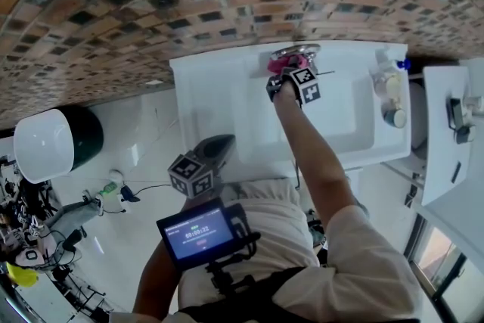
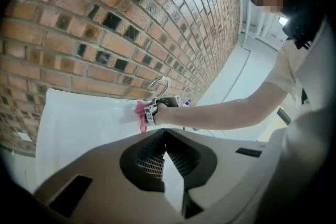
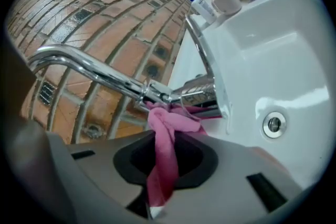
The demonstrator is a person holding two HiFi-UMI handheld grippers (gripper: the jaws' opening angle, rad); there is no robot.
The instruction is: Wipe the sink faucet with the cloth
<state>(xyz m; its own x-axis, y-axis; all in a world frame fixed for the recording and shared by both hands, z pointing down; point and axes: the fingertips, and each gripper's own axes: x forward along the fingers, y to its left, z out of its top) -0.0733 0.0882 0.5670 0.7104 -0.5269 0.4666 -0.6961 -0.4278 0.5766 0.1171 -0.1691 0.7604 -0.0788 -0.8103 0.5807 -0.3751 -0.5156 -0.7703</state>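
Note:
A chrome faucet (image 3: 184,93) rises from the back of a white sink (image 1: 355,125), against the brick wall. A pink cloth (image 3: 164,152) is pinched in my right gripper (image 1: 281,69), which is shut on it; the cloth's bunched end presses on the faucet body just below the spout. The faucet (image 1: 296,51) and pink cloth (image 1: 283,62) show at the sink's back edge in the head view. In the left gripper view the faucet (image 2: 160,82) and cloth (image 2: 140,113) appear far ahead. My left gripper (image 1: 214,153) hangs back near the sink's front left corner, shut and empty.
A soap bottle with a blue cap (image 1: 389,76) and a small round jar (image 1: 394,117) stand at the sink's right end. The drain overflow (image 3: 274,124) shows in the basin. A white cabinet (image 1: 454,125) stands to the right, a white bin (image 1: 45,144) on the floor left.

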